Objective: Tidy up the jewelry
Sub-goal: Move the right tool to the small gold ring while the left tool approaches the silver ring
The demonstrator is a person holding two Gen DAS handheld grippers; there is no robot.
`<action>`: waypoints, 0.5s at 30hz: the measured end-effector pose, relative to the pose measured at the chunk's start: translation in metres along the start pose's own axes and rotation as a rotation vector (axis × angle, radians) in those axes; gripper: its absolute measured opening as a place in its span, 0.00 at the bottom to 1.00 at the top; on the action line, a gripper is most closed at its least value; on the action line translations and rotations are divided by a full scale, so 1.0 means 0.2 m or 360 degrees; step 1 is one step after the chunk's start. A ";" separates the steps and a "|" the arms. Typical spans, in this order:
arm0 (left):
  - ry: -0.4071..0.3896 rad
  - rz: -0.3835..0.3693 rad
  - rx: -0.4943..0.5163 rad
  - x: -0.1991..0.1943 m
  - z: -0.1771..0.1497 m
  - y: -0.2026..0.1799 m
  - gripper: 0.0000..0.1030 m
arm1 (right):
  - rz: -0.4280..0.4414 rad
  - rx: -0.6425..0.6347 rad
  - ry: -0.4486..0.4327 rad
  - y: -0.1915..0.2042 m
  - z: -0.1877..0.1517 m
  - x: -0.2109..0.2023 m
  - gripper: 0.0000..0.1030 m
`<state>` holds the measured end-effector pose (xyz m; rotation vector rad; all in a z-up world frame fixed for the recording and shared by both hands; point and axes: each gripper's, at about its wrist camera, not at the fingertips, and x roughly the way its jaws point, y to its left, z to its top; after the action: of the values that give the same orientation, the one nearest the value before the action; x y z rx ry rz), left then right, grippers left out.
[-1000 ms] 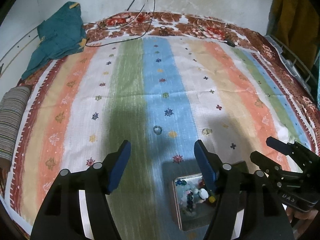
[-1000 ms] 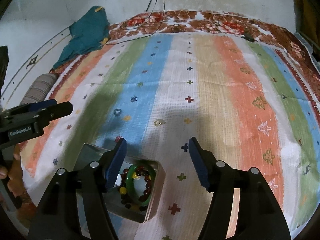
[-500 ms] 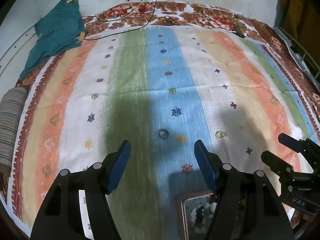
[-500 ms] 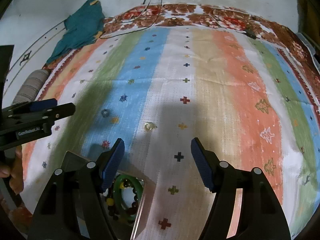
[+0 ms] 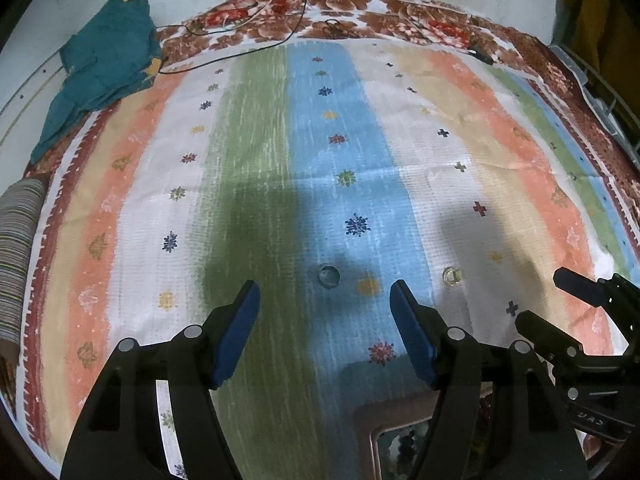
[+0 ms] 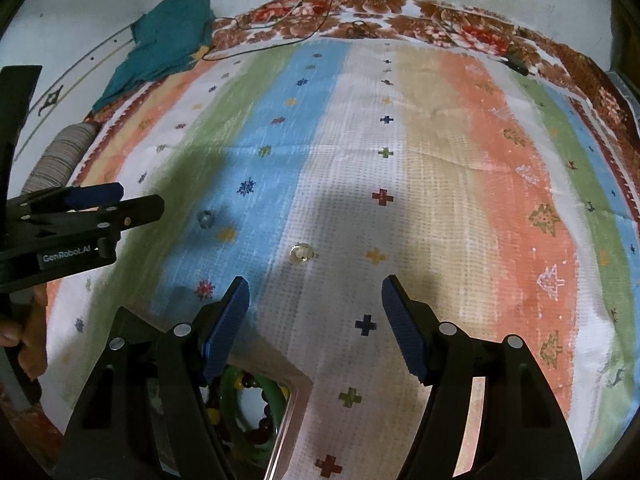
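Two small rings lie on the striped cloth. A bluish ring [image 5: 329,275] sits on the blue stripe just ahead of my open, empty left gripper [image 5: 325,304]; it also shows in the right wrist view [image 6: 206,219]. A clear ring [image 6: 301,253] lies on the white stripe ahead of my open, empty right gripper [image 6: 316,300]; it also shows in the left wrist view [image 5: 452,276]. A metal jewelry box [image 6: 296,392] holding a green bangle [image 6: 232,392] and dark beads sits under the right gripper's left finger. The box [image 5: 384,416] is at the bottom of the left view.
A striped cloth [image 5: 256,160] covers a bed. A teal garment [image 5: 104,64] lies at the far left corner with cables [image 5: 256,4] beside it. A striped roll [image 5: 16,248] lies at the left edge. The right gripper [image 5: 576,320] shows at the left view's right edge.
Both grippers have moved forward over the cloth. The box has slid toward the bottom of both views and the two rings have come nearer to the fingertips.
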<state>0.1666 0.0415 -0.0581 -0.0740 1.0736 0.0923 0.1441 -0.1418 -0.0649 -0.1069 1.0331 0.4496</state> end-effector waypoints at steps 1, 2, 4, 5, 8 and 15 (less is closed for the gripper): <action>0.0007 -0.0005 -0.0005 0.01 0.00 0.00 0.65 | 0.0011 0.0009 0.0006 0.00 0.01 0.01 0.67; 0.0018 -0.0010 -0.0009 0.02 0.01 0.01 0.65 | 0.0018 0.0014 0.0012 -0.01 0.01 0.01 0.67; 0.0035 -0.0011 -0.0006 0.05 0.01 0.01 0.65 | 0.0027 0.0021 0.0023 -0.01 0.01 0.03 0.67; 0.0033 -0.0006 -0.0005 0.05 0.01 0.01 0.65 | 0.0027 0.0020 0.0029 -0.01 0.02 0.04 0.67; 0.0019 -0.0017 -0.0011 0.06 0.02 0.01 0.65 | 0.0036 0.0016 0.0055 -0.01 0.03 0.07 0.67; 0.0081 -0.0037 0.0001 0.13 0.04 0.00 0.65 | 0.0045 -0.0002 0.0101 0.00 0.06 0.14 0.67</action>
<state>0.1867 0.0437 -0.0776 -0.0885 1.1236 0.0697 0.1652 -0.1301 -0.0829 -0.1083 1.0979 0.4752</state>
